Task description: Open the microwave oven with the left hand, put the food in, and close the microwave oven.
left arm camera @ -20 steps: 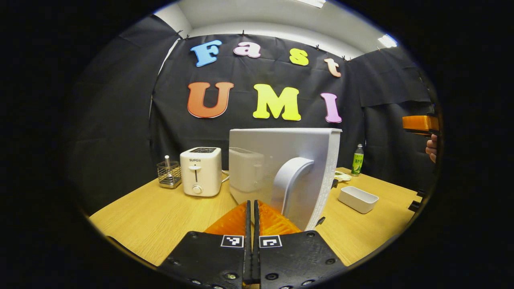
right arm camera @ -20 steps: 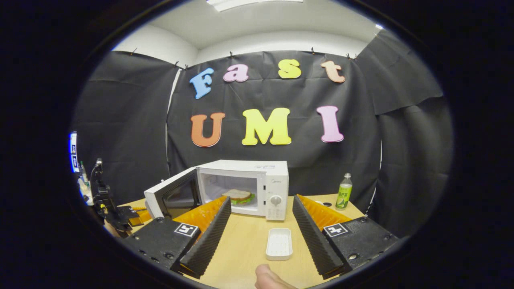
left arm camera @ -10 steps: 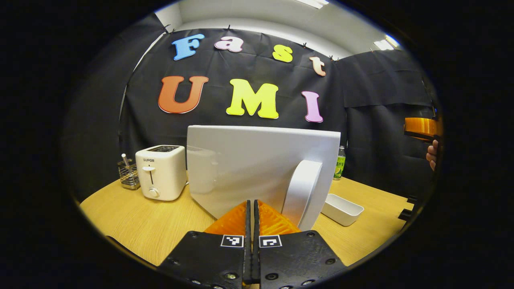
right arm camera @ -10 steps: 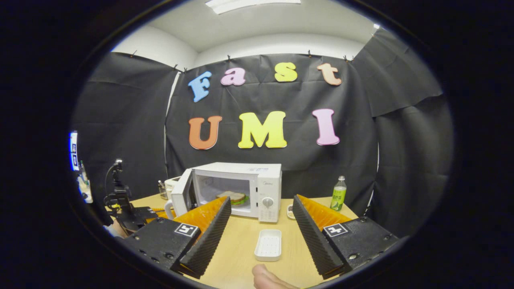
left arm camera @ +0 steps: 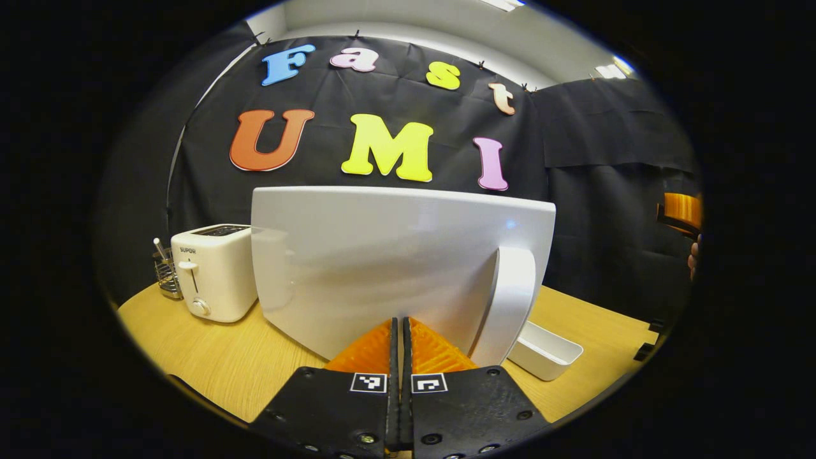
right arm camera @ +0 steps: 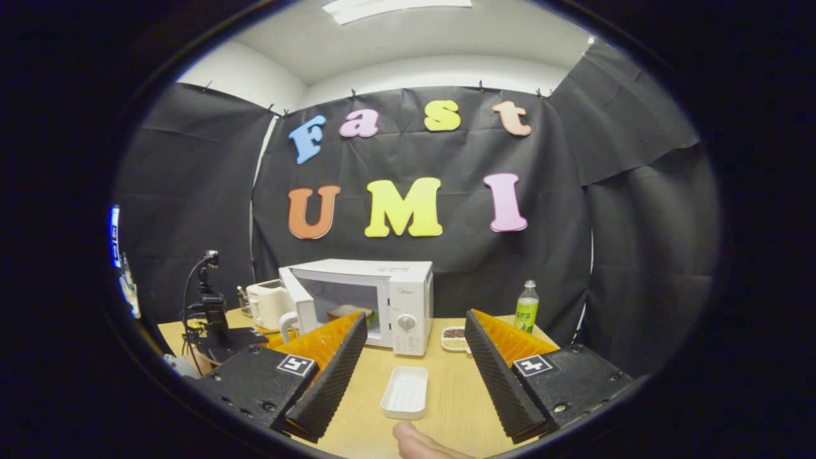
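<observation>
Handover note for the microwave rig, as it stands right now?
Left gripper: fingers shut, empty, tips at the microwave door beside its handle.
Right gripper: open, empty, held back over the table.
Sandwich sits inside the microwave; the white tray is empty.
Done: door opened, food in.
Left: door is partly open; push it fully shut.

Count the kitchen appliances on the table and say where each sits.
2. The microwave stands mid-table, its door partly open; the toaster is just left of it. More may be hidden behind them.
</observation>
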Tool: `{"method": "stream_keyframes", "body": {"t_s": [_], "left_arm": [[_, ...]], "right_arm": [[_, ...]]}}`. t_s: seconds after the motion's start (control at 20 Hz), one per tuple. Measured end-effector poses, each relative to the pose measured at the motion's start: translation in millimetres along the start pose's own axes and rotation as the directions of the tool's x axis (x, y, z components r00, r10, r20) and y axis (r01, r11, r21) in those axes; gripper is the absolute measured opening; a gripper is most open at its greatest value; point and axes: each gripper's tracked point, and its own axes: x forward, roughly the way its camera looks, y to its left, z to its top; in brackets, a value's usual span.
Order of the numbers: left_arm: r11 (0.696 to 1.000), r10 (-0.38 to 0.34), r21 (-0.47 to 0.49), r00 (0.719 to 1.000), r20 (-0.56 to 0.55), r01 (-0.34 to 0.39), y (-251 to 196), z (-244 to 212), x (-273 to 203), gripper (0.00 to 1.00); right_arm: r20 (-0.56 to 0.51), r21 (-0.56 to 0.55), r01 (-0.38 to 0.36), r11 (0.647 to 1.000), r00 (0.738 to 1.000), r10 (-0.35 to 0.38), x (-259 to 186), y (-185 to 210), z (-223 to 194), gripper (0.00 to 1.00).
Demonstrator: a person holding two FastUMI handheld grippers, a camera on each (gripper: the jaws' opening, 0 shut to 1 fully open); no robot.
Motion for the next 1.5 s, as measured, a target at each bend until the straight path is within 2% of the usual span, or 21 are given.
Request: {"method": "stream_keyframes", "body": {"t_s": [0.35,0.85,1.0,1.1,1.15,1.25,1.3,1.35,1.4,1.5], "left_arm": [[0.999,0.014,0.029,1.000,-0.021,-0.014,-8.1,4.1,44.3,0.00],[0.999,0.041,0.021,0.999,-0.014,-0.041,-14.3,14.4,107.1,0.00],[0.998,0.058,0.023,0.998,-0.014,-0.057,-10.7,16.0,121.4,0.00],[0.994,0.094,0.050,0.995,-0.019,-0.093,-1.7,13.7,135.6,0.00],[0.989,0.132,0.069,0.990,-0.045,-0.129,4.8,9.2,136.7,0.00],[0.985,0.148,0.095,0.989,-0.024,-0.145,3.9,12.7,139.1,0.00],[0.983,0.155,0.101,0.988,-0.008,-0.153,5.9,14.2,142.4,0.00],[0.983,0.167,0.086,0.985,-0.047,-0.163,10.0,3.3,148.7,0.00],[0.985,0.158,0.074,0.987,-0.003,-0.158,7.1,12.4,142.2,0.00],[0.986,0.153,0.067,0.988,-0.014,-0.152,6.9,10.5,142.9,0.01]], "right_arm": [[-0.046,0.023,0.003,1.000,0.999,-0.002,24.7,-17.2,-13.9,0.98],[-0.090,0.031,-0.011,0.999,0.996,0.014,58.4,-37.3,-29.1,0.98],[-0.106,0.046,-0.023,0.999,0.994,0.028,69.1,-39.4,-35.7,0.98],[-0.116,0.060,-0.029,0.998,0.993,0.036,76.2,-40.5,-40.8,0.98],[-0.119,0.064,-0.032,0.997,0.992,0.040,77.6,-40.9,-44.1,0.98],[-0.121,0.069,-0.032,0.997,0.992,0.041,79.7,-46.0,-46.2,0.98],[-0.120,0.077,-0.036,0.996,0.992,0.045,81.7,-46.3,-46.8,0.92],[-0.122,0.085,-0.038,0.996,0.991,0.048,84.0,-46.1,-49.2,0.98],[-0.127,0.091,-0.037,0.995,0.991,0.049,85.1,-47.0,-52.4,0.98],[-0.142,0.100,-0.032,0.994,0.989,0.046,88.2,-50.9,-57.7,0.98]]}}
